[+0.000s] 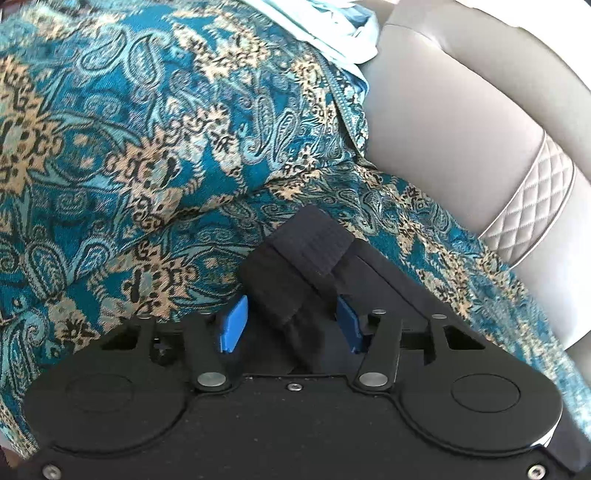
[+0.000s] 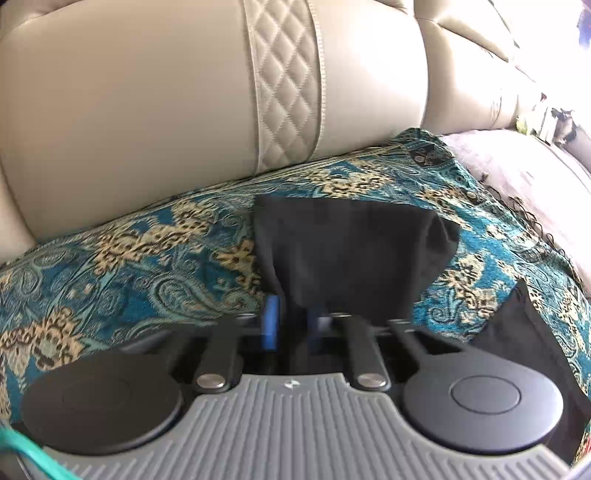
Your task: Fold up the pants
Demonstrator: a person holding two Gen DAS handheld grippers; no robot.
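The black pants (image 1: 306, 254) lie on a teal paisley throw (image 1: 147, 147) spread over a sofa seat. In the left wrist view my left gripper (image 1: 291, 323) has its blue fingers (image 1: 232, 325) closed on a bunched end of the pants with a ribbed band. In the right wrist view my right gripper (image 2: 293, 325) is shut on another part of the black pants (image 2: 351, 251), which fan out ahead of the blue fingers (image 2: 271, 321). More black cloth (image 2: 524, 332) lies at the right.
The beige leather sofa back (image 2: 129, 110) with a quilted strip (image 2: 284, 85) rises right behind the throw (image 2: 129, 266). Pale blue cloth (image 1: 332, 33) lies at the top of the left wrist view. The throw's fringed edge (image 2: 517, 206) is to the right.
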